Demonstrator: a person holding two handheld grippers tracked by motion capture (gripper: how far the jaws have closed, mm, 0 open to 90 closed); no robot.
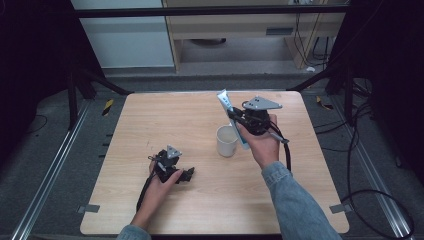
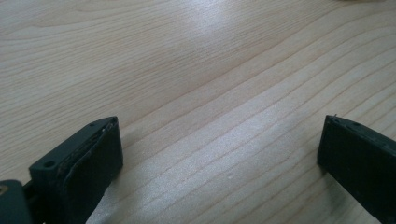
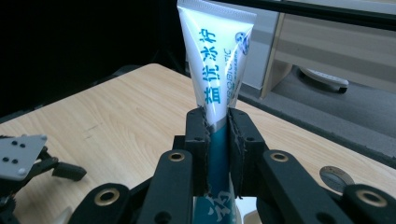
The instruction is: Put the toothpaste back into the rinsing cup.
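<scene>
High view: a person works two hand-held tools at a pale wooden desk point(image 1: 150, 130); the right claw point(image 1: 234, 116) lifts a white-and-teal tube point(image 1: 226, 103) above a white cup point(image 1: 226, 141) standing near the desk's middle, toward the far edge.
Why so held: the tube is raised with its crimped end up and its lower end beside the cup, probably so it can be stood inside.
Left claw point(image 1: 187, 175): resting low near the front edge, well apart from the cup, apparently idle.
Left gripper view: the jaws stand wide apart with only bare wood grain between them.
Right gripper view: the jaws are clamped on the tube point(image 3: 215, 74) at its lower half, blue lettering showing above them; the left claw point(image 3: 67, 171) lies farther off.
Room: dark drapes at the sides, grey floor, cables, a light wooden cabinet point(image 1: 240, 25) behind.
</scene>
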